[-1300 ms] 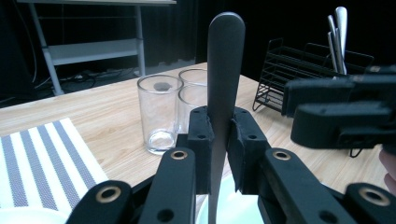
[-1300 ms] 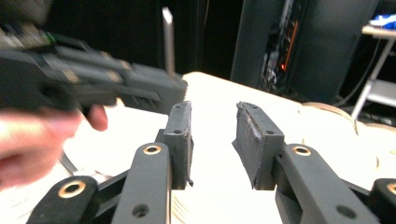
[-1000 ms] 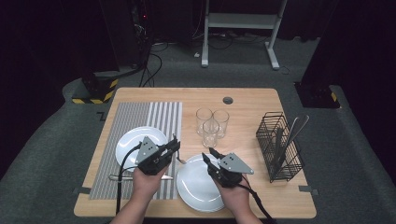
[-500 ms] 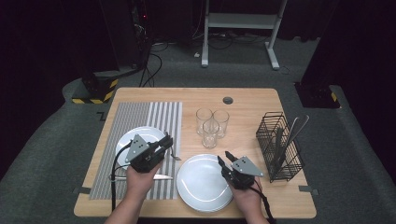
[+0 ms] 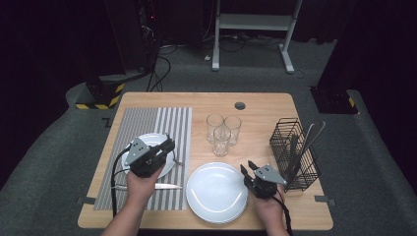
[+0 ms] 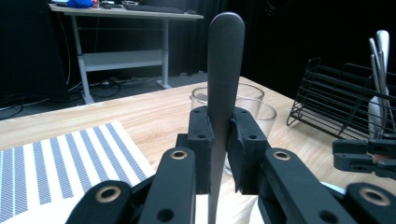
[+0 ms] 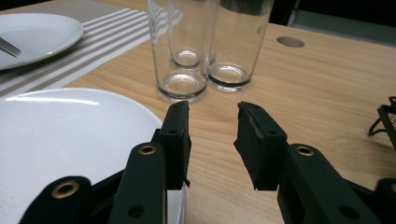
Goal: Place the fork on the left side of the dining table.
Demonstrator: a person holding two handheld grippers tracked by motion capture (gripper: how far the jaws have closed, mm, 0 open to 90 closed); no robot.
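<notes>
My left gripper (image 5: 166, 150) hovers over the small white plate (image 5: 147, 139) on the striped placemat (image 5: 147, 118). It is shut on a fork's grey handle (image 6: 225, 56), which stands up between the jaws of that gripper (image 6: 219, 121). Fork tines (image 7: 8, 46) lie on that small plate (image 7: 37, 32). My right gripper (image 5: 247, 167) is open and holds nothing, just off the right rim of the large white plate (image 5: 211, 196). Its jaws (image 7: 212, 112) face three empty glasses (image 7: 187, 46), with the large plate (image 7: 70, 135) to their left.
The three glasses (image 5: 221, 130) stand mid-table. A black wire cutlery basket (image 5: 295, 147) with several utensils is at the right edge. A knife (image 5: 157, 186) lies on the placemat in front of the small plate. A round hole (image 5: 240, 105) is near the far edge.
The left gripper has drifted left over the small plate with the fork. The right gripper has slid right, off the large plate, to beside its rim.
</notes>
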